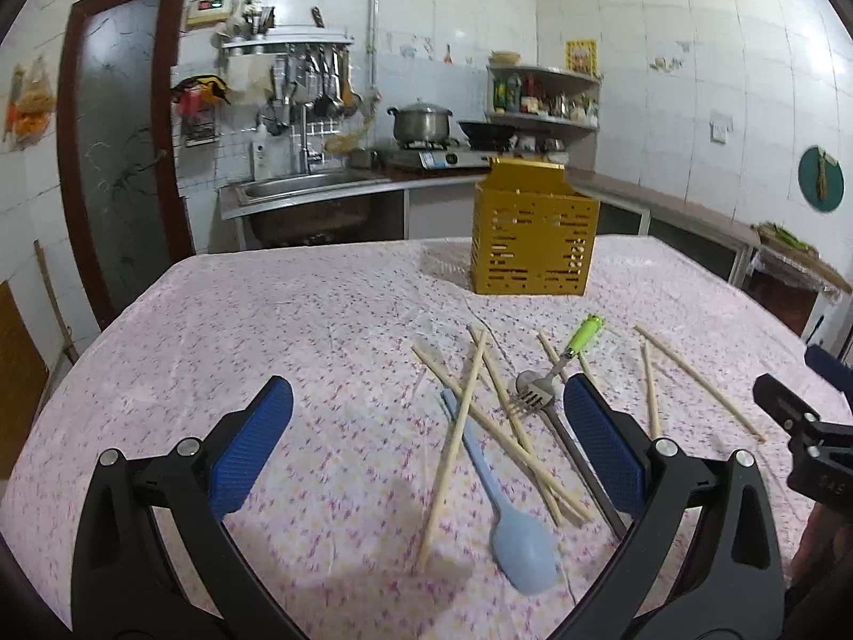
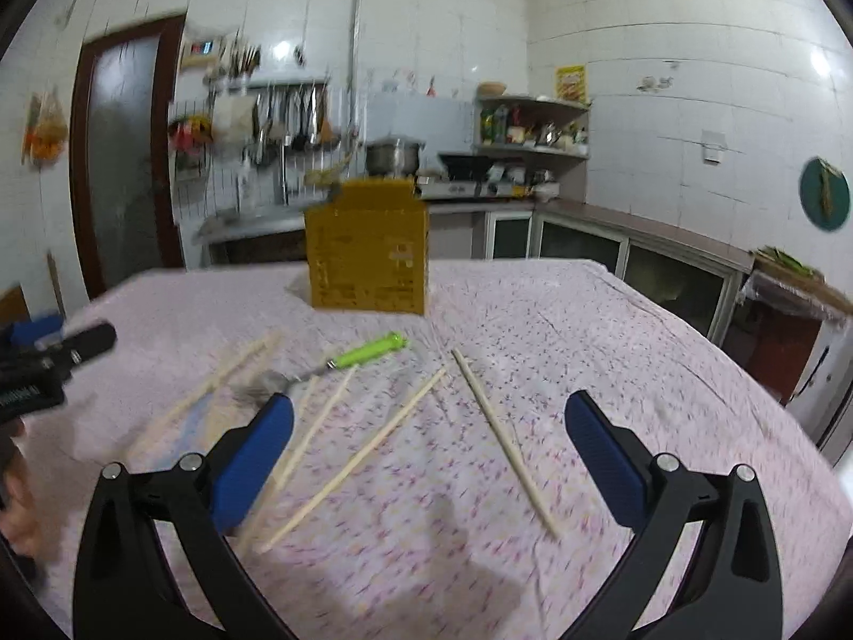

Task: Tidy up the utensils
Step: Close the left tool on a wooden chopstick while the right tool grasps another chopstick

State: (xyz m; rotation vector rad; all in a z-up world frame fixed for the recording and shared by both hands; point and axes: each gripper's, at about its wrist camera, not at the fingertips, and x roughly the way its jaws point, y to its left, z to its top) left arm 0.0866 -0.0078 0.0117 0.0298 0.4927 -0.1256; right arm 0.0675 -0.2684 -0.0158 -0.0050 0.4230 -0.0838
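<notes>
1. Wooden chopsticks (image 1: 464, 429) lie loose and crossed on the table (image 1: 224, 320), near its front edge, tangled with a blue spoon (image 1: 520, 538) and a fork (image 1: 533, 397). Both my grippers are empty: left gripper (image 1: 426, 448) and right gripper (image 2: 429, 458) each stand wide open above the cloth.
2. Risk, as I judge it: closing on the crossed pile would catch two sticks at once or lever a neighbour aside. Cause: overlapping shafts under and over one another.
3. Risk: thin round sticks flat on soft cloth may roll out from between my pads, or the cloth may bunch under the fingertips.
4. Risk: the right wrist view is blurred, so aim there is uncertain.
5. Orientation: the single chopstick (image 2: 504, 440) between my right fingers runs from the front edge toward the far edge, leaning slightly left at its far end. The spoon's long axis runs likewise, bowl nearest me.
6. The yellow holder (image 1: 533, 237) stands upright near the far edge, well apart from the utensils; long items must be tipped upright to enter it.
</notes>
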